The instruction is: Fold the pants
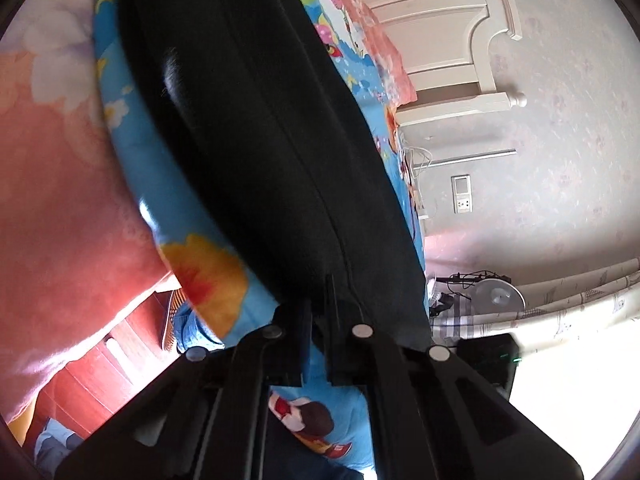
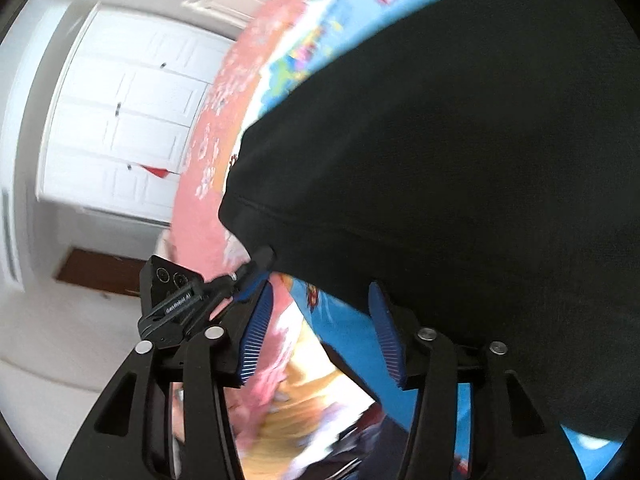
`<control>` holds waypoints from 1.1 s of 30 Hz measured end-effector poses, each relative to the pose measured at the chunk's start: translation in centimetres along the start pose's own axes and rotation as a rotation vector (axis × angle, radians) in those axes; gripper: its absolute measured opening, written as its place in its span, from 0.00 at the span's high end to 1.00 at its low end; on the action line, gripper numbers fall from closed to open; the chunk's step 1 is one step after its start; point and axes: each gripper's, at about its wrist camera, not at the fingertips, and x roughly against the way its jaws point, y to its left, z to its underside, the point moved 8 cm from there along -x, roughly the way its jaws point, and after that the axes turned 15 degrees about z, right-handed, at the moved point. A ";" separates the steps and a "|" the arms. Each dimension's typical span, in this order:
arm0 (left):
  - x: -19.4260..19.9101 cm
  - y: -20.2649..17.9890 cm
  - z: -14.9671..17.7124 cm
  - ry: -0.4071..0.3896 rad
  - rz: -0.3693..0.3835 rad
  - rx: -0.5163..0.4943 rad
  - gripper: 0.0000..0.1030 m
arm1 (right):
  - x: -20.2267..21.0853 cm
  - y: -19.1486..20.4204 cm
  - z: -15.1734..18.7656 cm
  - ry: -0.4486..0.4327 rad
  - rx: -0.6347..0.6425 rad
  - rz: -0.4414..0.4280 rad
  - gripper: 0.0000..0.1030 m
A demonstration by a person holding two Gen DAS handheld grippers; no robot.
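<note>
pants: the black pants (image 1: 248, 128) lie flat and long on the bright blue sheet (image 1: 172, 216) on the bed, so you can fold them there.
left tongs: your left gripper (image 1: 319, 312) is squeezed tight on the near edge of the pants, i think so you can lift that end over.
right tongs: your right gripper (image 2: 320, 320) has its blue pads (image 2: 256, 332) apart. the pants' hem is just past the tips, with no cloth pinched.
around: a pink blanket (image 1: 68, 208) lies beside the sheet.
</note>
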 end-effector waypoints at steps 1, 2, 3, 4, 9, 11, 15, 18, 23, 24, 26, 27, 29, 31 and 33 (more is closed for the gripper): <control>0.0 0.5 0.0 -0.001 0.001 0.010 0.96 | 0.1 0.2 -0.2 -0.040 0.049 0.071 0.39; -0.2 1.3 -0.1 -0.003 0.015 0.043 0.95 | 0.0 0.2 -0.3 -0.075 0.092 0.143 0.37; -0.2 1.8 0.0 0.003 0.038 0.076 0.94 | -0.3 0.1 -0.3 -0.105 0.140 0.212 0.38; -0.3 1.8 -0.2 0.005 0.048 0.080 0.92 | -0.8 0.5 -0.1 -0.121 0.205 0.269 0.38; 3.7 1.1 -2.9 -0.099 0.046 0.034 0.76 | -1.6 2.0 1.3 -0.174 0.406 0.464 0.36; 6.1 1.3 -4.8 -0.165 0.024 0.024 0.75 | -2.2 2.6 1.5 -0.180 0.447 0.499 0.32; 9.8 2.9 -9.0 -0.295 -0.029 0.034 0.75 | -2.5 2.4 1.8 -0.181 0.468 0.501 0.26; 9.6 3.7 -11.7 -0.274 -0.040 0.010 0.87 | -2.6 2.2 2.0 -0.185 0.476 0.496 0.21; 9.4 4.6 -13.0 -0.294 -0.143 -0.055 0.92 | -2.8 2.6 2.2 -0.188 0.502 0.505 0.15; 9.5 4.7 -12.8 -0.299 -0.159 -0.061 0.88 | -2.8 2.6 2.4 -0.190 0.506 0.504 0.14; 9.7 4.2 -12.2 -0.321 -0.159 -0.048 0.79 | -2.8 2.7 2.5 -0.192 0.508 0.504 0.13; 11.3 3.7 -11.9 -0.356 -0.201 -0.086 0.68 | -2.8 2.8 2.5 -0.193 0.512 0.507 0.13; 12.2 1.2 -12.0 -0.422 -0.324 -0.237 0.63 | -2.8 2.8 2.7 -0.195 0.512 0.507 0.12; 11.5 -2.1 -12.3 -0.448 -0.420 -0.428 0.54 | -2.8 2.9 2.7 -0.195 0.508 0.509 0.11; 9.1 -5.8 -12.1 -0.419 -0.514 -0.707 0.26 | -2.8 2.9 2.8 -0.197 0.511 0.514 0.11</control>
